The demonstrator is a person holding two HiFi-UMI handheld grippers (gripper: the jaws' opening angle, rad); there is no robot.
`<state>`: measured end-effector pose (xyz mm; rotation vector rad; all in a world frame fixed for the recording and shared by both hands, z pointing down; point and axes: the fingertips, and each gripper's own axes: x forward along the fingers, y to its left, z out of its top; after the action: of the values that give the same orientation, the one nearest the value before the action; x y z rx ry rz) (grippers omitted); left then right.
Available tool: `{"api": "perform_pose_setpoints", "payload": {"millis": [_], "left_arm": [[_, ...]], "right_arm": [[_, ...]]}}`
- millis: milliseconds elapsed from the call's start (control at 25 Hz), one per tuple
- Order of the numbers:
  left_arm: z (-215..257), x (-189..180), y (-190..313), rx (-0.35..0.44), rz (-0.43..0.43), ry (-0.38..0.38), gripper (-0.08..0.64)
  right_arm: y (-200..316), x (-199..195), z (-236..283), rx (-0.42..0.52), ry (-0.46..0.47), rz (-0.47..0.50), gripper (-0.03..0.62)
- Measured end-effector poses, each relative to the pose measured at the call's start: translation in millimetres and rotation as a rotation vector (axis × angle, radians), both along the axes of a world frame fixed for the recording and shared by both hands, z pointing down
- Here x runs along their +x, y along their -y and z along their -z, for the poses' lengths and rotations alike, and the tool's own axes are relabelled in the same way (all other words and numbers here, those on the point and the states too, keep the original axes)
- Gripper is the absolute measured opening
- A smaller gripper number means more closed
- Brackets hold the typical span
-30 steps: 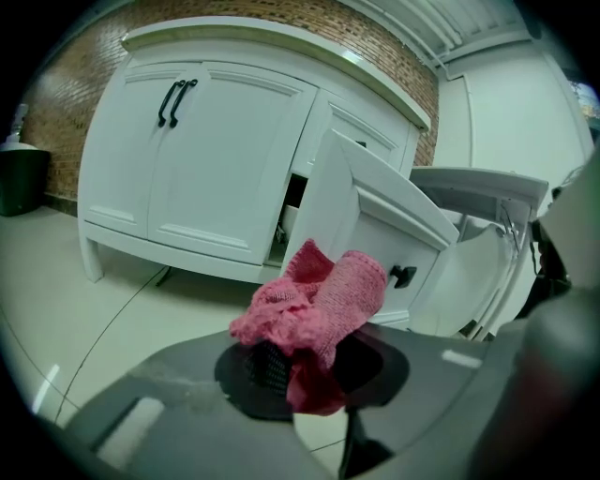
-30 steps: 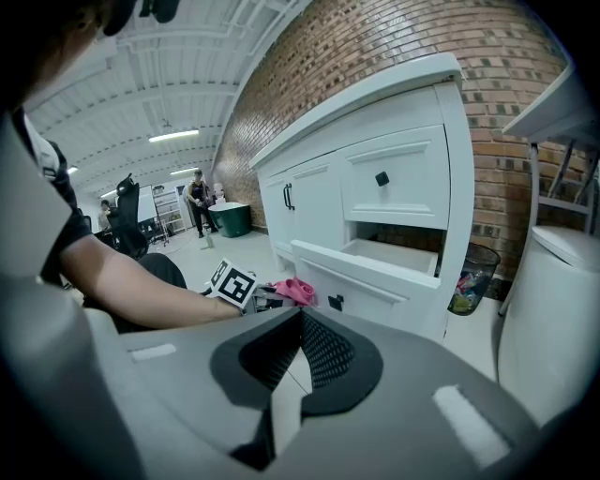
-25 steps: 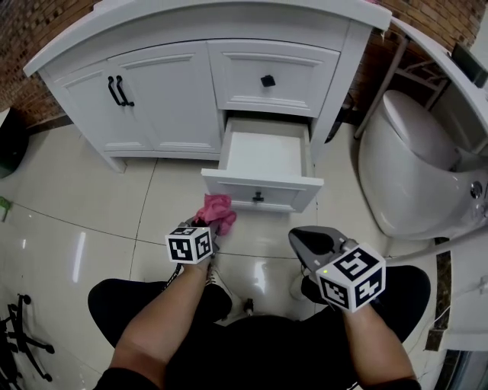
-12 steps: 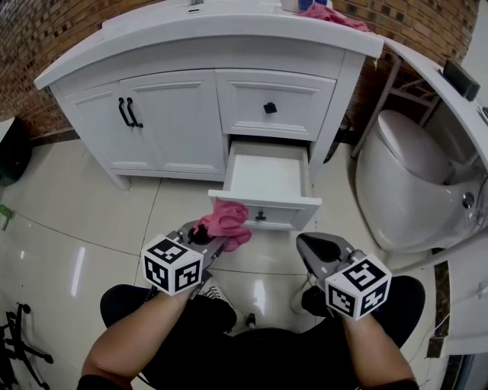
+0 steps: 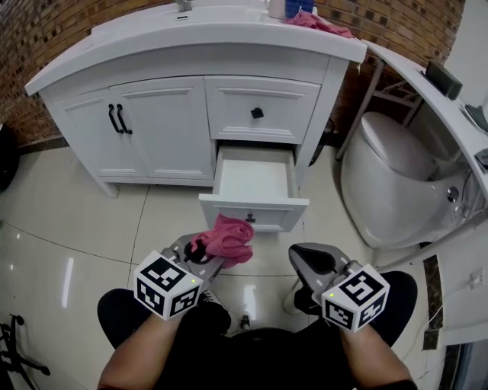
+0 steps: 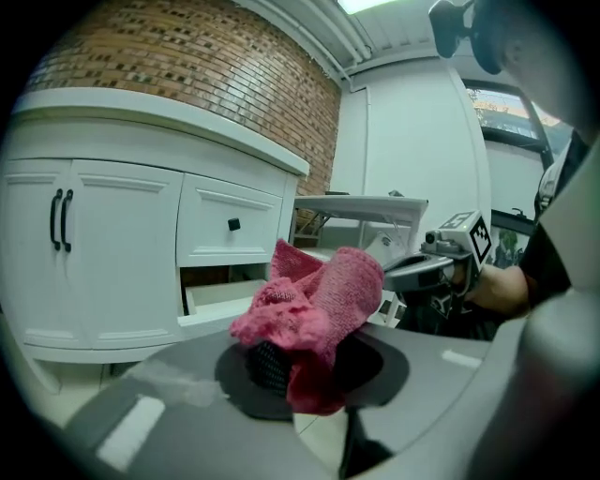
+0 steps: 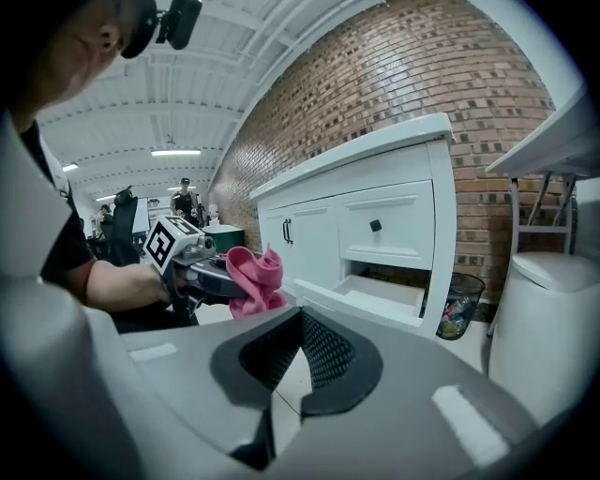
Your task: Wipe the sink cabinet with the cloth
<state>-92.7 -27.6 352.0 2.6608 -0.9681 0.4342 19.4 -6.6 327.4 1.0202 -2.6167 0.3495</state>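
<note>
The white sink cabinet (image 5: 160, 122) stands ahead, its lower drawer (image 5: 254, 183) pulled open and empty. My left gripper (image 5: 200, 255) is shut on a bunched pink cloth (image 5: 225, 238), held in the air just in front of the drawer's front panel. The left gripper view shows the cloth (image 6: 314, 305) filling the jaws, with the cabinet (image 6: 112, 234) behind it. My right gripper (image 5: 311, 257) hovers to the right of the cloth, shut with nothing in it. From the right gripper view, the cloth (image 7: 251, 277) and the open drawer (image 7: 375, 295) are visible.
A second pink cloth (image 5: 316, 21) lies on the countertop at the right. A white toilet (image 5: 396, 175) stands right of the cabinet, with a waste bin (image 7: 457, 305) between them. The cabinet doors carry black handles (image 5: 116, 119). The floor is glossy tile (image 5: 69, 221).
The left gripper has risen a little with the cloth and tilted, its marker cube now nearer the camera. The head view has tipped up, showing the countertop. The right gripper barely moved.
</note>
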Motion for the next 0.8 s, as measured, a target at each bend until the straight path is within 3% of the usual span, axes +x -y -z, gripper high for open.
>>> {"api": "perform_pose_setpoints", "payload": {"millis": [240, 440, 800], "left_arm": [[3, -6, -32, 0.017, -0.021, -0.03, 0.091], [-8, -12, -32, 0.003, -0.004, -0.024, 0.091], [-16, -10, -42, -0.007, -0.001, -0.023, 0.091]], "right_arm": [[-25, 2, -2, 0.023, -0.009, -0.011, 0.008], [-29, 6, -26, -0.026, -0.012, -0.029, 0.008], [-33, 5, -29, -0.03, -0.009, -0.018, 0.008]]}}
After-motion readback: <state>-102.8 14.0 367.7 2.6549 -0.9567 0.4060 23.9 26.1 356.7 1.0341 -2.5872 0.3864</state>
